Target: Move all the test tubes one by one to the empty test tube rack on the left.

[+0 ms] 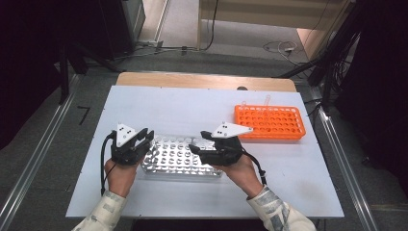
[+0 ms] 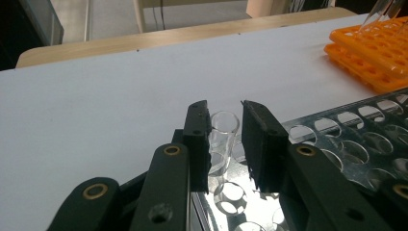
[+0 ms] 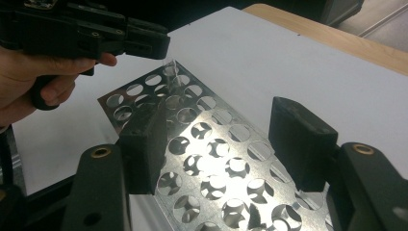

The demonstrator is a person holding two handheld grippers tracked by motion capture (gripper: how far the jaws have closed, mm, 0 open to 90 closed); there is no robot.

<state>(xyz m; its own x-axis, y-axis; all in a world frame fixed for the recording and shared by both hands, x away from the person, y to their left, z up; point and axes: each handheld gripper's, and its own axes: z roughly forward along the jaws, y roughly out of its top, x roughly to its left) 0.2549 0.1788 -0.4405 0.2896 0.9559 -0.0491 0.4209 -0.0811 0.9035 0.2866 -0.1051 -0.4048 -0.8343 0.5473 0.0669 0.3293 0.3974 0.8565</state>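
Glass tube (image 2: pixel 223 139), clear and upright, caught between the pads of the left claw (image 2: pixel 225 110), pads snug against both its sides, so gripping it as far as can be judged. Lower end of the tube already down in a hole at the near-left corner of the metal rack (image 2: pixel 337 132), top part standing proud above the plate. Same tube faintly visible from the right gripper view too, just under the other claw's tips at the rack's far corner.

Right claw (image 3: pixel 219 120) wide open and empty, hanging over the middle of the metal rack, touching nothing. Orange rack (image 1: pixel 270 121) well apart at the far right of the white table (image 1: pixel 192 103), with a couple of clear tubes sticking out of its back edge.

Step in hand, by the look of it: seating the tube in its hole. Nearly done.

Next, probably: ease the pads apart without knocking the tube, then lift straight up and clear before swinging away. Worth watching for the tube clinging to a pad and tipping or riding up out of the hole.
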